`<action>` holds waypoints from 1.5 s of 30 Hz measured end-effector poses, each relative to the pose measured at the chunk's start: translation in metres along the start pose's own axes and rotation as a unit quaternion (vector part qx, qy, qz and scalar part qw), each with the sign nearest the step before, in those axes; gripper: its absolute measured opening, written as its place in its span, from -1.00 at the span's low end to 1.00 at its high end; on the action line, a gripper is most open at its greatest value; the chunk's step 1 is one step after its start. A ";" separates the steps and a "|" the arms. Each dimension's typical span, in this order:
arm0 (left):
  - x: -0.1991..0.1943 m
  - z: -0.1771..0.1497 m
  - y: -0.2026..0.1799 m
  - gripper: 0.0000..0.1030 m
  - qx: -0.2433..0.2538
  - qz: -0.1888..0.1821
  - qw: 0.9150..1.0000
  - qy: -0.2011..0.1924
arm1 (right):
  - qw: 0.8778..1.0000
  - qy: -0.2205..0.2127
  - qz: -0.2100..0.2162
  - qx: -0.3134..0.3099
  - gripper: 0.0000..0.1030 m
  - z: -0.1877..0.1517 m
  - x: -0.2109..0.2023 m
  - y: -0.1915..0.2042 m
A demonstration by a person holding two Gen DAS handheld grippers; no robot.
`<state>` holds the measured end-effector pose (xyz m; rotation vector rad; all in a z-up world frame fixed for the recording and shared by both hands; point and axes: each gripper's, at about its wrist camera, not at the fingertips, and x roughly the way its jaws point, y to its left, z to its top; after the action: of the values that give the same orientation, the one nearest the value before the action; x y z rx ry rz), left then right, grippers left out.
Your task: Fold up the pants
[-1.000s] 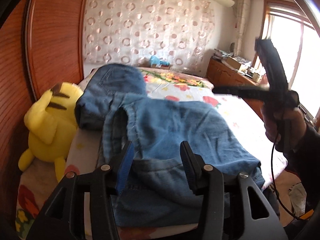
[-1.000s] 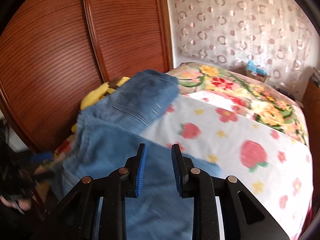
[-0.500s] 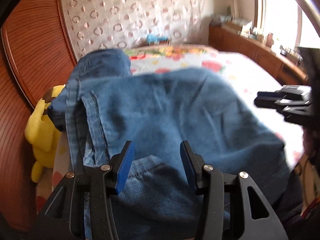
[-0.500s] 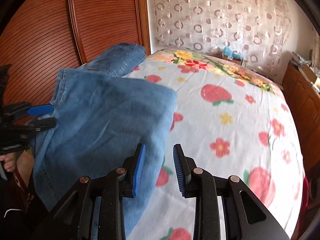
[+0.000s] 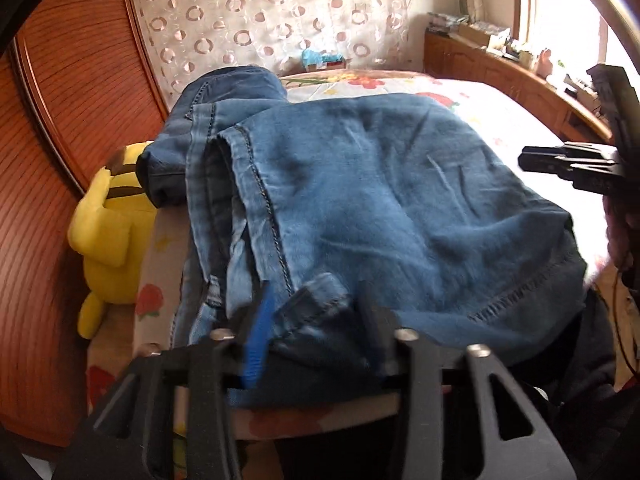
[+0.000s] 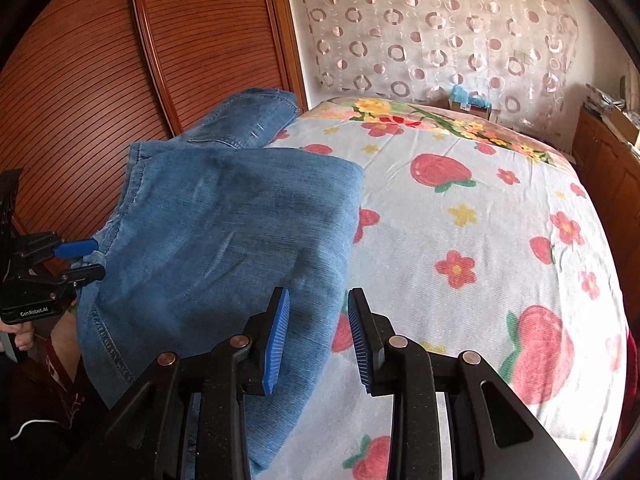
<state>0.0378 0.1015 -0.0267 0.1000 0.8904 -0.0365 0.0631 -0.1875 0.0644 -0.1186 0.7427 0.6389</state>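
Blue denim pants (image 5: 360, 192) lie folded over at the bed's left edge, one part reaching back toward the headboard; they also show in the right wrist view (image 6: 224, 232). My left gripper (image 5: 316, 324) is open, with a fold of the pants' near hem between its fingers. In the right wrist view the left gripper (image 6: 86, 258) sits at the pants' left edge, jaws apart. My right gripper (image 6: 318, 336) is open and empty above the pants' right edge, and appears at the right in the left wrist view (image 5: 568, 164).
A strawberry-print sheet (image 6: 480, 240) covers the bed. A yellow plush toy (image 5: 112, 232) sits between the bed and the wooden wardrobe (image 6: 80, 72). A wooden cabinet (image 5: 500, 76) runs along the window side. A curtain (image 6: 440, 28) hangs behind the headboard.
The left gripper has moved forward and down onto the near hem, which is now between its open fingers. The right gripper swung right, off the pants, toward their right edge.
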 end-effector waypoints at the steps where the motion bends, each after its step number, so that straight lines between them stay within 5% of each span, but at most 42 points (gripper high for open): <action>1: -0.002 -0.001 0.000 -0.59 -0.001 0.001 1.000 -0.003 | 1.000 0.000 0.000 -0.001 -0.39 0.000 0.001 0.001; 7: -0.030 -0.009 0.010 -0.70 -0.033 -0.008 0.998 -0.044 | 1.000 0.003 0.003 0.002 -0.39 -0.004 0.000 0.002; 14: -0.045 -0.031 0.034 -0.58 -0.072 -0.014 0.997 -0.029 | 1.000 0.001 0.013 0.012 -0.38 -0.010 -0.005 0.003; 20: -0.042 -0.030 0.048 -0.03 -0.096 -0.016 0.995 -0.037 | 1.000 0.009 0.010 0.009 -0.23 -0.010 0.004 0.008; 38: -0.016 0.021 0.025 -0.02 -0.072 -0.046 0.994 -0.072 | 0.999 0.033 0.009 0.029 -0.02 0.006 0.039 0.009; 45: -0.013 0.024 0.009 0.21 -0.061 -0.061 0.994 -0.074 | 0.998 0.044 0.022 0.029 -0.01 -0.006 0.029 0.018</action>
<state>0.0485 0.1074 -0.0008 -0.0707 0.7478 -0.1029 0.0651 -0.1605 0.0426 -0.0777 0.8506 0.6559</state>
